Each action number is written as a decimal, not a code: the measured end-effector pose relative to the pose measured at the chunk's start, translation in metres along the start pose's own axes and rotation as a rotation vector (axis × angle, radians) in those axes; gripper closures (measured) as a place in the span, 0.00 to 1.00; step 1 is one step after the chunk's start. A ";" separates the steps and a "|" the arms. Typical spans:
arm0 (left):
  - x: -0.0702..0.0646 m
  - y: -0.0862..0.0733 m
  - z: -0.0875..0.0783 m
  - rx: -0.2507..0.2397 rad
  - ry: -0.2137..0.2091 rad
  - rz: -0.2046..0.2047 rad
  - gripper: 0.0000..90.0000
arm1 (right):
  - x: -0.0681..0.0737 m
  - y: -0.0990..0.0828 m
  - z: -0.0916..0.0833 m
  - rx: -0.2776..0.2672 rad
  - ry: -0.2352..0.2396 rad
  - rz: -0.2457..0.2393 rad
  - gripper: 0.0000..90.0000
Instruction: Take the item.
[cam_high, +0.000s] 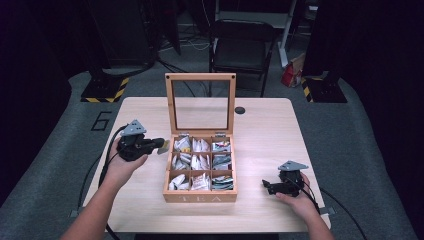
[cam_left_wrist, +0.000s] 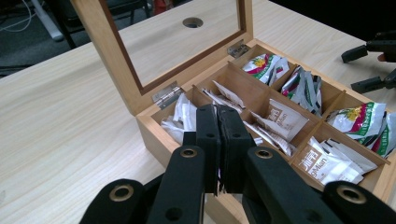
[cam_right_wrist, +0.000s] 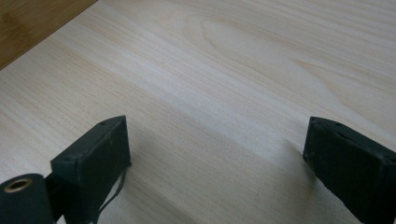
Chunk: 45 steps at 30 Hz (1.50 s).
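Black jaws of the left gripper (cam_left_wrist: 218, 140) are pressing together in the left gripper view, with something thin and pale possibly pinched between them; in the high view a small tan packet (cam_high: 163, 146) is projecting from the tips at 3 o'clock, just beside the tea box (cam_high: 200, 196). Whether it is a tea bag cannot be told for certain. The box is sitting at the centre of the table (cam_high: 260, 130), its glass-paned lid (cam_high: 200, 102) standing upright at 12 o'clock, and its nine compartments are holding tea sachets (cam_left_wrist: 322, 161).

Judged step: a sachet is either just leaving or about to enter the left column of compartments. The next move is calling for a steady clamp and a clear path over the box's left wall.

At 4 o'clock from the box, the right gripper (cam_high: 270, 186) is resting on bare tabletop, well apart from the box, its jaws standing wide apart around nothing. A round cable hole (cam_high: 240, 110) is lying at 1 o'clock, and a black chair (cam_high: 240, 45) is standing beyond the far edge. Nothing is blocking the left hand; only the upright lid is limiting approach from behind.
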<state>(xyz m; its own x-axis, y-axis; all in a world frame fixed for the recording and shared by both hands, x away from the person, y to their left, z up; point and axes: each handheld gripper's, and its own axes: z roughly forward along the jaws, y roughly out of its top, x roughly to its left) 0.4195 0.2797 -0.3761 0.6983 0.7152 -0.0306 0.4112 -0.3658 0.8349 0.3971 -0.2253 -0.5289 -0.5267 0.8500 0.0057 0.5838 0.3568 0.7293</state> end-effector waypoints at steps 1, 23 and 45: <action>0.001 0.000 -0.001 -0.006 0.004 -0.007 0.98 | 0.000 0.000 0.000 0.000 -0.001 0.000 0.07; 0.020 -0.005 -0.024 -0.018 0.064 -0.030 0.98 | 0.000 0.000 0.000 0.000 -0.001 -0.001 0.07; 0.047 -0.020 -0.043 -0.021 0.138 -0.095 0.98 | 0.000 0.000 0.000 0.000 -0.001 0.000 0.07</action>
<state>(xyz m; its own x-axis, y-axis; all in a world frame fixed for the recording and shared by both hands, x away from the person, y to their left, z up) 0.4187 0.3457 -0.3705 0.5696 0.8212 -0.0352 0.4582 -0.2816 0.8431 0.3970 -0.2252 -0.5289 -0.5264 0.8502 0.0051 0.5838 0.3570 0.7292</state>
